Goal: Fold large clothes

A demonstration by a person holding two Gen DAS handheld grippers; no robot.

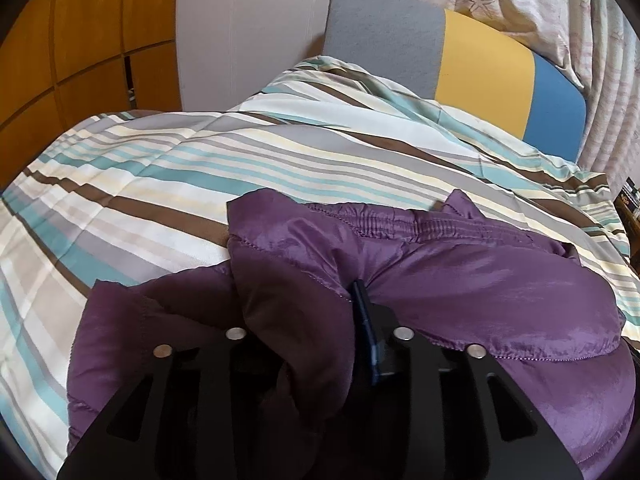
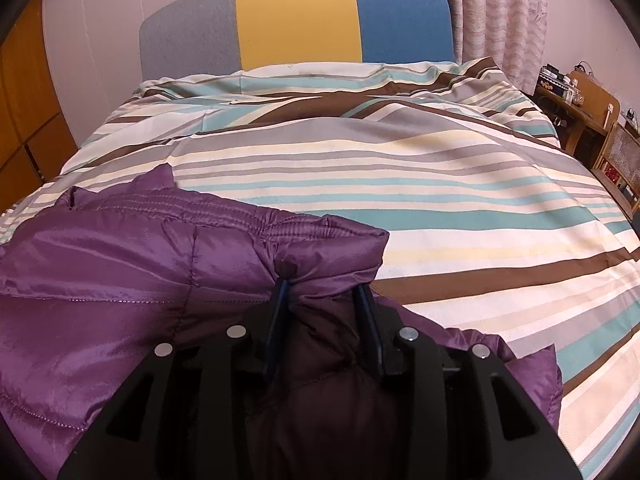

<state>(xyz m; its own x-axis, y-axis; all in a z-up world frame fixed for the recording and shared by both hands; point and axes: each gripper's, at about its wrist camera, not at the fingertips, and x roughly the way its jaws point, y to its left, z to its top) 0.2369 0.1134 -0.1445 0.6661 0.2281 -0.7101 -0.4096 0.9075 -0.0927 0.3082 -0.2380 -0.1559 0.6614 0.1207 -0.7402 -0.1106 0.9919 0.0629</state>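
Note:
A shiny purple quilted jacket (image 1: 460,272) lies on the striped bed cover (image 1: 160,168), its elastic hem edge toward the headboard. My left gripper (image 1: 304,304) is shut on a thick fold of the jacket; its left finger is hidden under the fabric, and the right blue finger (image 1: 362,312) shows. In the right wrist view the jacket (image 2: 120,264) fills the lower left. My right gripper (image 2: 322,292) is shut on a bunched corner of the jacket, which bulges between both blue fingers (image 2: 280,300).
The bed has a grey, yellow and blue headboard (image 2: 296,20). Pale patterned curtains (image 2: 500,12) hang behind it. A wooden wardrobe (image 1: 80,40) stands at the left. A wooden side table (image 2: 580,112) with clutter stands at the bed's right.

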